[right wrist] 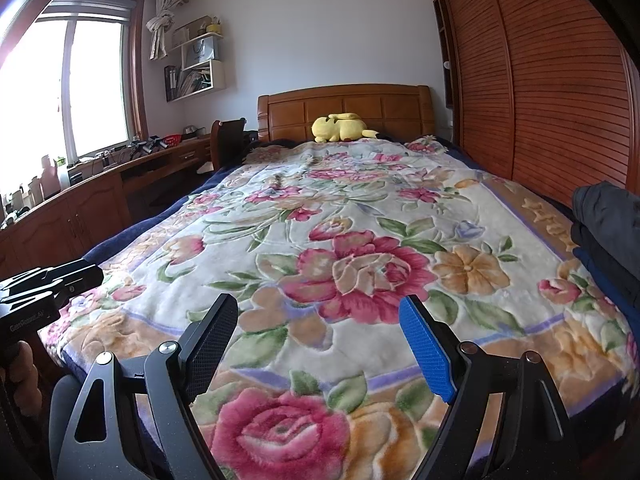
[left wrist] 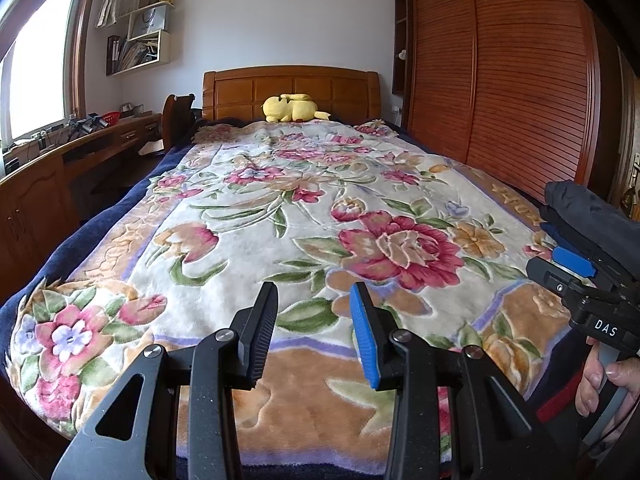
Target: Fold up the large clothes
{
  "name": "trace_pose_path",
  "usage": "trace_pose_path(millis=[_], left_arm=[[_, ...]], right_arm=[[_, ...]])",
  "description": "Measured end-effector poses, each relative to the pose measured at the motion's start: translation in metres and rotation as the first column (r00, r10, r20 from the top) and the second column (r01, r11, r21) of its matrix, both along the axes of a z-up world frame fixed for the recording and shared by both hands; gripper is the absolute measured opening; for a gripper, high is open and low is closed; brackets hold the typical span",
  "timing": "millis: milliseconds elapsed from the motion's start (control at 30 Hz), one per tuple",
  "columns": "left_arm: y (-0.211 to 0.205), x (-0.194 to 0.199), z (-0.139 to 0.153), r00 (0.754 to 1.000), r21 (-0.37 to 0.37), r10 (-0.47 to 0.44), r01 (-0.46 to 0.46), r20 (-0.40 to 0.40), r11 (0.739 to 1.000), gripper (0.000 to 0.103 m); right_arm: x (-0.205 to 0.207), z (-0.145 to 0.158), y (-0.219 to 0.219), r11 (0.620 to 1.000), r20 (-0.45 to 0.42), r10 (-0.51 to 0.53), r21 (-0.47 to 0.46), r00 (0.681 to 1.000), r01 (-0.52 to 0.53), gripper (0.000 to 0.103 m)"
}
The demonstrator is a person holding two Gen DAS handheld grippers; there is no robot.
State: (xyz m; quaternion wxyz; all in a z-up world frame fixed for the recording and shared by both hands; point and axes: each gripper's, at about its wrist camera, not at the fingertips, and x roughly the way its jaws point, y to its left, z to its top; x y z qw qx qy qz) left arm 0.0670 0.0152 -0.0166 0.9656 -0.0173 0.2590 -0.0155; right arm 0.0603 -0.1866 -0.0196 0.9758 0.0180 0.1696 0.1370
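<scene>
clothes [right wrist: 608,232] lie stacked dark at the bed's right edge, beside the right gripper [right wrist: 320,344]. both it and the left gripper [left wrist: 312,332] hang empty, jaws apart. best take the top garment by one edge and spread it flat on the blanket [right wrist: 360,208].

Left tongs [left wrist: 314,312] partly parted, empty, right tongs [right wrist: 320,324] spread wide, empty, both angled slightly downward

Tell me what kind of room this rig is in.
A home bedroom, most likely: a bed with a floral blanket and wooden headboard, a louvred wardrobe beside it, and a desk under the window.
</scene>
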Motion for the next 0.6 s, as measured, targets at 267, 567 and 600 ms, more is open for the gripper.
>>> trace_pose_path(millis=[267, 567, 600], left_arm=[[0.0002, -0.0008, 0.0015, 1.000, 0.000, -0.001, 0.001, 0.002, 1.000, 0.038], [0.0001, -0.0006, 0.0013, 1.000, -0.007, -0.001, 0.001, 0.002, 1.000, 0.038], [-0.0003, -0.0007, 0.0010, 1.000, -0.005, 0.000, 0.000, 0.000, 1.000, 0.038]], right_arm=[[-0.0005, 0.0006, 0.0016, 1.000, 0.003, -0.005, 0.004, 1.000, 0.005, 0.084], [-0.0004, 0.0013, 0.0038, 1.000, 0.005, -0.009, 0.008, 1.000, 0.009, 0.084], [-0.0005, 0.0014, 0.0043, 1.000, 0.006, -0.009, 0.008, 1.000, 0.009, 0.084]])
